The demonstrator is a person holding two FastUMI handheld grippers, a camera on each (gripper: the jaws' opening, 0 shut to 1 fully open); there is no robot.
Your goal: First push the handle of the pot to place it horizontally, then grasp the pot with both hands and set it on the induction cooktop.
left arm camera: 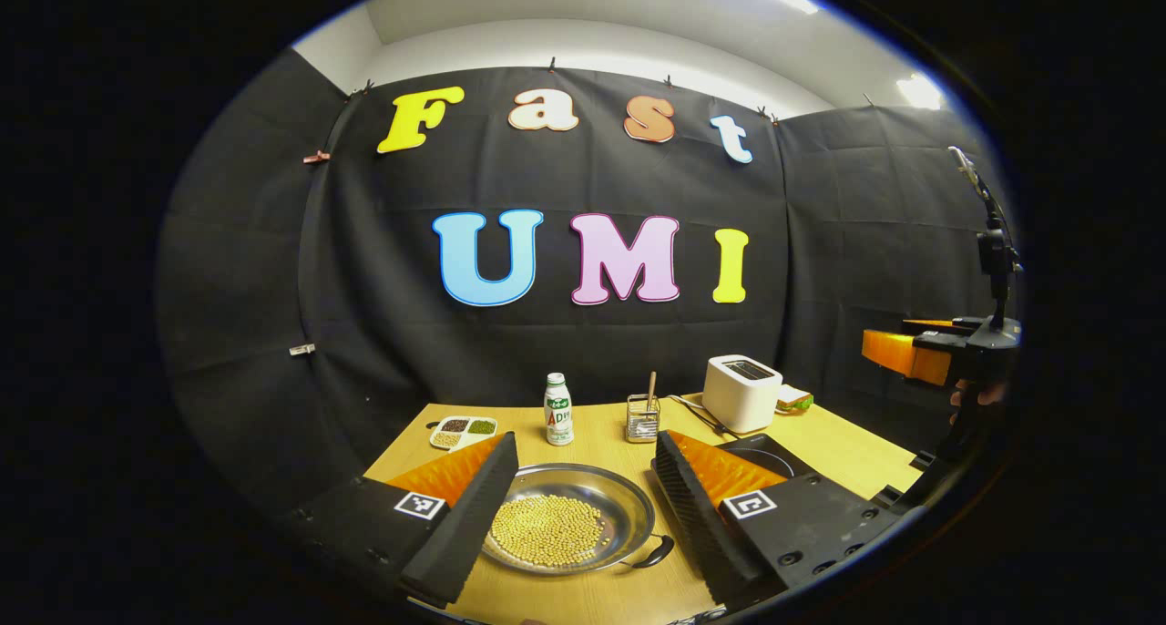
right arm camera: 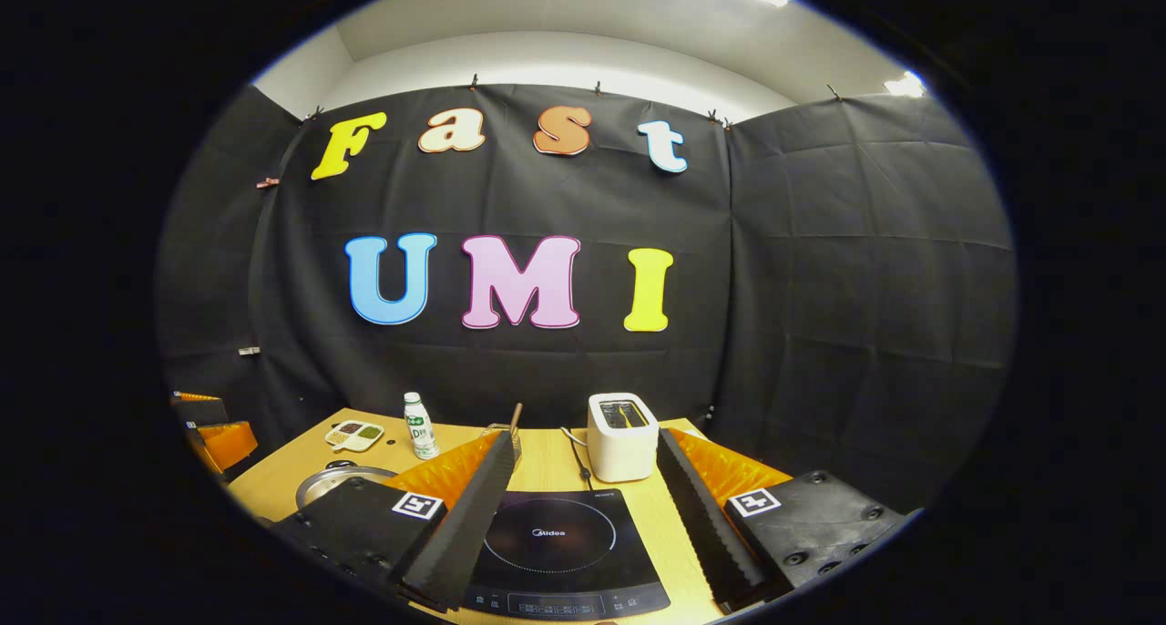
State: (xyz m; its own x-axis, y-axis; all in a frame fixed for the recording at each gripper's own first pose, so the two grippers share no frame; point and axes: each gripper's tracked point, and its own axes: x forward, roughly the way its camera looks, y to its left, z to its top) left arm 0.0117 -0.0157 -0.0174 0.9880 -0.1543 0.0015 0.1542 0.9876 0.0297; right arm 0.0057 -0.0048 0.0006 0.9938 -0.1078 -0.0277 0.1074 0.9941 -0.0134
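Both claws gape above a shallow steel pot (left arm camera: 569, 516) heaped with yellow beans (left arm camera: 547, 529).

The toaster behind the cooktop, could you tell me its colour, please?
White toaster, with dark slots on top; clearest in the right gripper view.

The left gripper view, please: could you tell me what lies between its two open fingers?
The pot, holding yellowish beans, lies on the wooden table between the left gripper's fingers, its dark handle pointing right; neither finger touches it.
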